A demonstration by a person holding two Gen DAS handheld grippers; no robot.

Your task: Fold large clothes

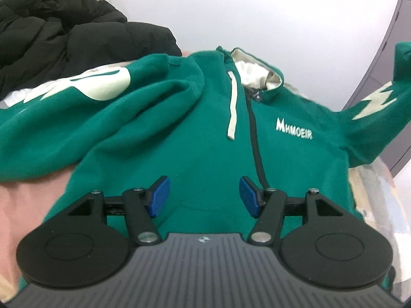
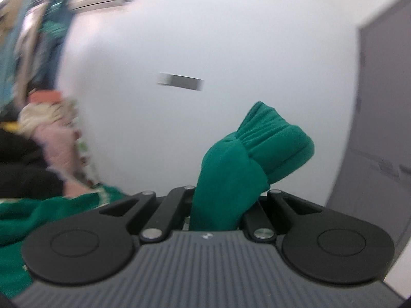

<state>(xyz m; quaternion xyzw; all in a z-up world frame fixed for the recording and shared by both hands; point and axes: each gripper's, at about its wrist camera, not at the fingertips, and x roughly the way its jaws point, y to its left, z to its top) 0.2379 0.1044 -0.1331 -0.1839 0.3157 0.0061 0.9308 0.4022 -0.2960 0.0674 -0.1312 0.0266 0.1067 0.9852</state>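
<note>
A green zip hoodie lies front up on the bed, with a white drawstring, white chest lettering and a cream-lined hood. Its one sleeve, with white print, lies bunched across the left. The other sleeve, with a white lightning bolt, is raised off the bed at the right. My left gripper hovers open over the lower front, nothing between its blue pads. My right gripper points level at the wall and is shut on the green sleeve cuff, which hides its fingertips.
A black puffer jacket is heaped at the back left of the bed. Pink sheet shows at the lower left. A grey cabinet stands to the right, against a white wall. More clothes are piled at the left.
</note>
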